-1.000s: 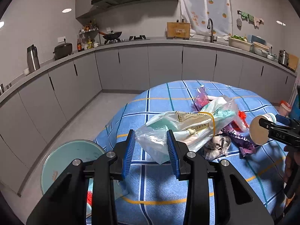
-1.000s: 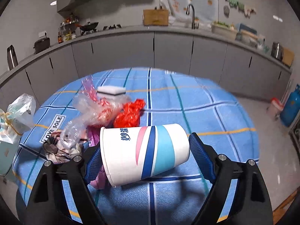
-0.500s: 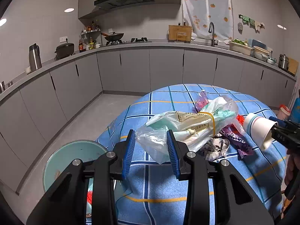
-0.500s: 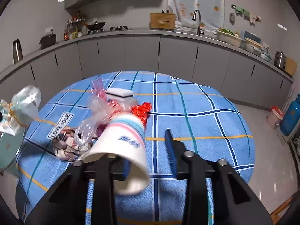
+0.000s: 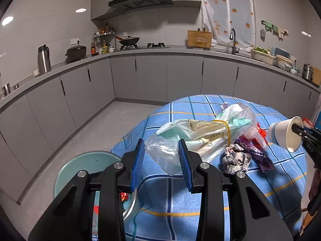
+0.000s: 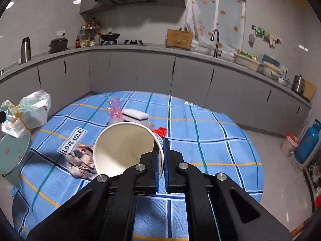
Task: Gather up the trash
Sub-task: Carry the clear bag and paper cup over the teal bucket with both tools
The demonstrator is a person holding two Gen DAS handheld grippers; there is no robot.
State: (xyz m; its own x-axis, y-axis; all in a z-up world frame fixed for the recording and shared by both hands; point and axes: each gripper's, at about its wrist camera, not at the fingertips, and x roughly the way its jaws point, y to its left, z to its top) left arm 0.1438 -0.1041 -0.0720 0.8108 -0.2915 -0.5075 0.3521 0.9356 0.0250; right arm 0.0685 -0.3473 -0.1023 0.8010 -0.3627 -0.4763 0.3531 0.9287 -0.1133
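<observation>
Two pieces of trash are held above the table.
A banded plastic bag is clamped by the left gripper; a paper cup rim is pinched by the nearly closed right gripper.

Grey cabinets curve all around the back, range hood up top center. Wok sits on the stove, steel thermos at far left on the counter. Faucet is under the orange-print curtain, and a blue gas cylinder is at far right.
</observation>
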